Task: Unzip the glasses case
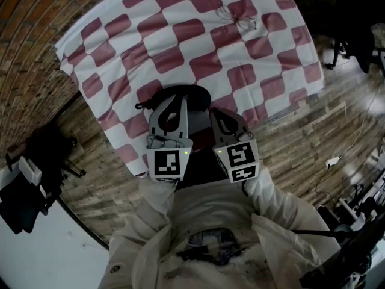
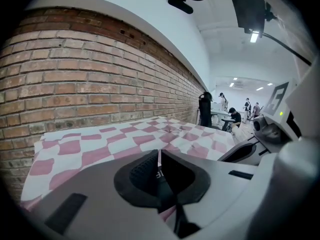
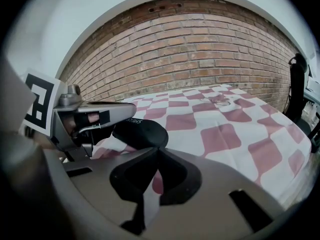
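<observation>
Checked red-and-white tablecloth (image 1: 198, 47) covers the table, with a brick wall behind it. We see the left gripper (image 1: 178, 104) and right gripper (image 1: 216, 113) side by side at the near edge of the cloth. Left tongs: jaws closed tip to tip, and we see nothing pinched between them. Its tips sit over the black glasses case (image 1: 201, 95); we can't tell whether they touch it. Right tongs: also fully closed and empty, with only cloth showing past the tips. It's just beside the case on its right, not on it. The case lies flat at the near edge of the cloth, partly under the left gripper. A pair of wire glasses (image 1: 237, 17) lies well apart, at the far side of the cloth.
</observation>
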### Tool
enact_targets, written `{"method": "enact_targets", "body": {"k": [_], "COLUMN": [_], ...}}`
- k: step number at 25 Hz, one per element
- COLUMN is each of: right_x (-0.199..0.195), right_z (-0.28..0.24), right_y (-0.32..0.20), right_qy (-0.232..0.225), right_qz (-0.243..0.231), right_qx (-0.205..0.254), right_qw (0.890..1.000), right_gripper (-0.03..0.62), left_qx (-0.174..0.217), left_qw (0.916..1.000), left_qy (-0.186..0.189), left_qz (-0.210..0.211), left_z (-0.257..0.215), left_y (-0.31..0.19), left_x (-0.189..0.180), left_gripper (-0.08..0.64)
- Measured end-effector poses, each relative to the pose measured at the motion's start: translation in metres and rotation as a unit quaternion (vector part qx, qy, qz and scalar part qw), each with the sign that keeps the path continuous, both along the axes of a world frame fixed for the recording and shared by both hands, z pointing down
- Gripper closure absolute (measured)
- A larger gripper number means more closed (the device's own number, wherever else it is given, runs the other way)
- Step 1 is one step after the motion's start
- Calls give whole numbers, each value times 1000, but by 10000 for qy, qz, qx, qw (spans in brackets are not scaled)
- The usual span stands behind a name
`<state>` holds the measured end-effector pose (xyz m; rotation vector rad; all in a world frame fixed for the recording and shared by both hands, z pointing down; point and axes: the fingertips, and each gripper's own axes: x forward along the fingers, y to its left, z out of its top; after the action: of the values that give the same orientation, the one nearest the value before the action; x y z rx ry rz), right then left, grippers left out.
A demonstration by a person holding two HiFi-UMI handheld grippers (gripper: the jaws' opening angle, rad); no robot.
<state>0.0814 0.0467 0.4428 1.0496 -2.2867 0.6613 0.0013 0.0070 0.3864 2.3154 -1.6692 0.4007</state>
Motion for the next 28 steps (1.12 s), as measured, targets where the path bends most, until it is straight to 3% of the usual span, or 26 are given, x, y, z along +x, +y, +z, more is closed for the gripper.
{"method": "enact_targets", "body": {"k": [14, 18, 28], "right_x": [1, 1, -3], "right_z": [2, 3, 9], "right_y": [2, 3, 9], "right_qy": [-38, -6, 83], "right_qz": [6, -17, -198], "right_qx": [-38, -41, -126], "right_qw": [10000, 10000, 9997], "right_gripper": [586, 586, 586], "left_qx": [-215, -489, -534], "left_qw": [9995, 9987, 9985], "left_qy": [-237, -128, -58], "left_qz": [-3, -48, -109], "left_z": [9, 22, 25], "left_y": [6, 8, 8], "left_x": [-1, -2, -3], "left_gripper": [546, 545, 545]}}
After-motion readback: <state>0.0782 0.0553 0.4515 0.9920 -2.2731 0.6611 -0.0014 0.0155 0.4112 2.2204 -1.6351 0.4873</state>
